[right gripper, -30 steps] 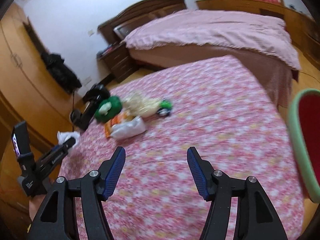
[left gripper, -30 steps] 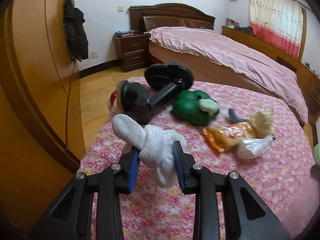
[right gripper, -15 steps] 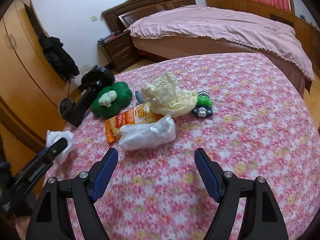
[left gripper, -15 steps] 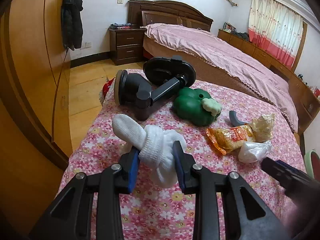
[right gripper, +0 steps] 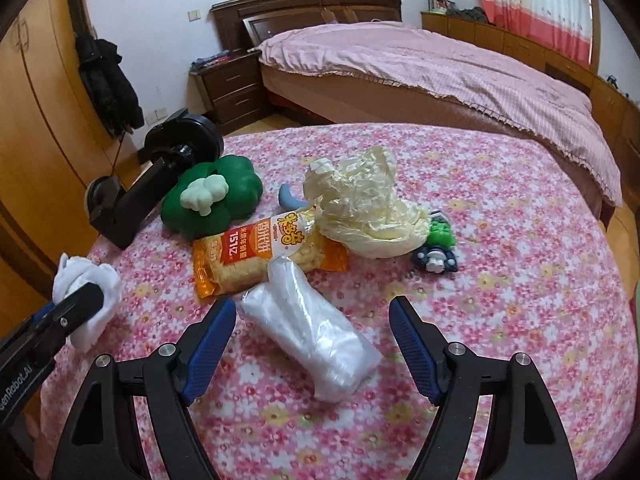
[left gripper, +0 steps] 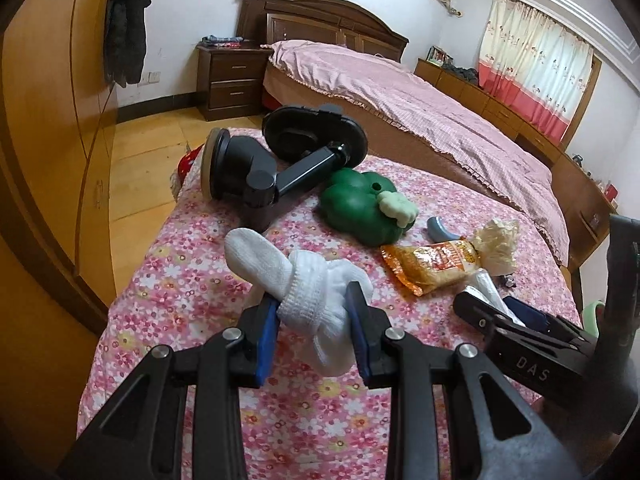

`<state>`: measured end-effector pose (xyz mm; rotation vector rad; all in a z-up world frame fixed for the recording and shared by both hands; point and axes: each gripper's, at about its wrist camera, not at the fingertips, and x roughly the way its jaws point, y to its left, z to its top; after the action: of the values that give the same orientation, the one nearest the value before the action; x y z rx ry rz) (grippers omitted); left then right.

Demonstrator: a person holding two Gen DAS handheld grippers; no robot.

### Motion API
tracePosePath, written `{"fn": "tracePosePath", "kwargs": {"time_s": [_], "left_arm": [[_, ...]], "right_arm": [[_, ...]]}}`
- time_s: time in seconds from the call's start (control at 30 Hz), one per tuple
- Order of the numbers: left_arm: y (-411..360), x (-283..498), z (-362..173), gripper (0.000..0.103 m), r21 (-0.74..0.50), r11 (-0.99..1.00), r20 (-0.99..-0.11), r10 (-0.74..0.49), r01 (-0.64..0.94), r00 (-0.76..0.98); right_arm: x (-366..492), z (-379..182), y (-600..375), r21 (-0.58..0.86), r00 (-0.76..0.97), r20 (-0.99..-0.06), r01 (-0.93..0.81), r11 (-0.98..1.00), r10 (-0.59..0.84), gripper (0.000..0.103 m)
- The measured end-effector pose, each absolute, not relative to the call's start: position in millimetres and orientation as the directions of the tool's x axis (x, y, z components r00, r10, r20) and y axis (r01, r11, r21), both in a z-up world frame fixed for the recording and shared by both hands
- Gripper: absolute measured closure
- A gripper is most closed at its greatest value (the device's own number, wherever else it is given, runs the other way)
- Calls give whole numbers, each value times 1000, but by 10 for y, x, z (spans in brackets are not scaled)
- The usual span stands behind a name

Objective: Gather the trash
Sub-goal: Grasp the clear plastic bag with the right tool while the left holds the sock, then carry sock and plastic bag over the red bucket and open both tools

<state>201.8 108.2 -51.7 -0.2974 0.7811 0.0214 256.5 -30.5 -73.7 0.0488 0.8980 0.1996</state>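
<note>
— Two grippers were mine. What did the left gripper (left gripper: 312,320) hold?

— Its pads were clamped on a white sock (left gripper: 308,292), just above the flowered bed (right gripper: 500,300).

— And the right gripper (right gripper: 312,344)?

— My jaws had just been opening; they stood wide, one on each side of a clear bag (right gripper: 316,340) lying on the bed, neither pad touching it.

— Where was the other trash?

— An orange snack pack (right gripper: 256,256) lay just past the bag, touching it, with a crumpled yellow bag (right gripper: 368,208) against its far end.
</note>
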Motion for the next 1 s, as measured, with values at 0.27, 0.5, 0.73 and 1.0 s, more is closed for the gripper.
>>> {"fn": "tracePosePath", "kwargs": {"time_s": [0.27, 0.5, 0.73, 1.0], "left_arm": [[1089, 1998, -532, 71, -274, 954, -678, -104, -119, 727], [971, 1981, -516, 71, -255, 964, -668, -117, -78, 735], [881, 1976, -482, 71, -245, 968, -657, -128, -50, 743], [680, 1869, -348, 71, -164, 986, -654, -78, -40, 753]], "right_arm": [[2472, -791, -437, 187, 620, -756, -104, 977, 211, 39], [2322, -766, -583, 271, 605, -744, -113, 956, 282, 69], [2034, -659, -800, 328, 599, -732, -109, 938, 325, 69], [1607, -443, -1274, 345, 646, -702, -62, 937, 301, 69]]}}
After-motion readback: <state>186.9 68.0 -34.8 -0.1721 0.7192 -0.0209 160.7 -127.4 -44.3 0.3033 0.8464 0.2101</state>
